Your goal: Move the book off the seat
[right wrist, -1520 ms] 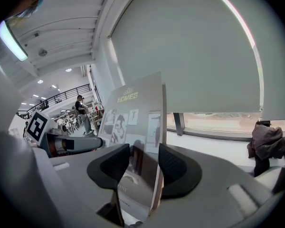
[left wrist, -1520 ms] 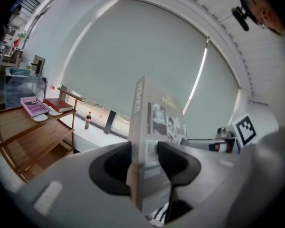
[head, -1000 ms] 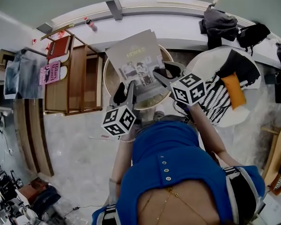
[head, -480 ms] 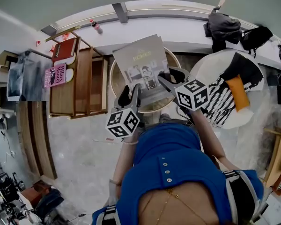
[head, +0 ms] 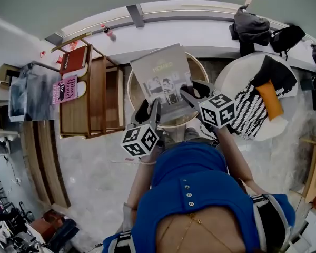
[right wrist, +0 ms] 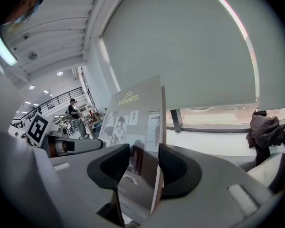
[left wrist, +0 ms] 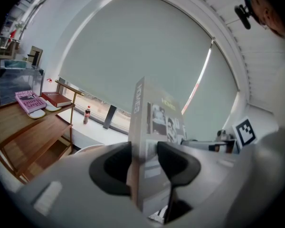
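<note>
Large grey hardcover book (head: 162, 78) is hanging over the round tan seat (head: 130, 91). Its long axis is running away from the person toward the window wall, with the cover facing up and the far end tilting upward. Left gripper (head: 147, 109) is clamping the near corner on the spine side. Right gripper (head: 192, 95) is clamping the opposite near corner. Both sets of jaws are standing wide, pressing on the covers.

A large, thin grey hardcover book (head: 162, 78), titled HOMES, has black-and-white photographs on its front and its spine on the left. It is held up nearly upright in front of the round tan seat (head: 134, 94) and hides the seat's middle.
</note>
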Demonstrator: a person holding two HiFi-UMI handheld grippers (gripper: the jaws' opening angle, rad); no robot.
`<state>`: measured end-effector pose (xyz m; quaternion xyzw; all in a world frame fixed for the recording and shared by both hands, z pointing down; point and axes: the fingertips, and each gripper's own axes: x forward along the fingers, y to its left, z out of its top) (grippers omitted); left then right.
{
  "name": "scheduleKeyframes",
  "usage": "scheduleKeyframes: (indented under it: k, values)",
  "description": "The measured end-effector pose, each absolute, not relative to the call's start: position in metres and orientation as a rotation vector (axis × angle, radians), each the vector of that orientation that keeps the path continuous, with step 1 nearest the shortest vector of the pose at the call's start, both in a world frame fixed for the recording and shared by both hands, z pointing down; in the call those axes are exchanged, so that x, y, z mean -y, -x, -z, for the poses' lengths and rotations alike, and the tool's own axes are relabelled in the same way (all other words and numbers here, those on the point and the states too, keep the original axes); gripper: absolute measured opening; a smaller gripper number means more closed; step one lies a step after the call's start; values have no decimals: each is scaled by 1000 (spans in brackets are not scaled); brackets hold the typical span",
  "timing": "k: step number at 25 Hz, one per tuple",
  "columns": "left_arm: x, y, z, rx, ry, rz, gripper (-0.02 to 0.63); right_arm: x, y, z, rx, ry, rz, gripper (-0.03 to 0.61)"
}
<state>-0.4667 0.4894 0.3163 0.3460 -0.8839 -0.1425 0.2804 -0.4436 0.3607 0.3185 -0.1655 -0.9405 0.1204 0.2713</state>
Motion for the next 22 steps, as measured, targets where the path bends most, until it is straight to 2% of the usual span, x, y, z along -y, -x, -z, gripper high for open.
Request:
scheduleKeyframes:
  k: [13, 22]
  values:
    - [-488, 489, -350, 2266, -948, 380, 158, -361, 460, -350, 2464, 378, -363, 176]
    - [-483, 507, -411, 2182, -910, 376, 157, -355, 477, -413, 2375, 343, -419, 176]
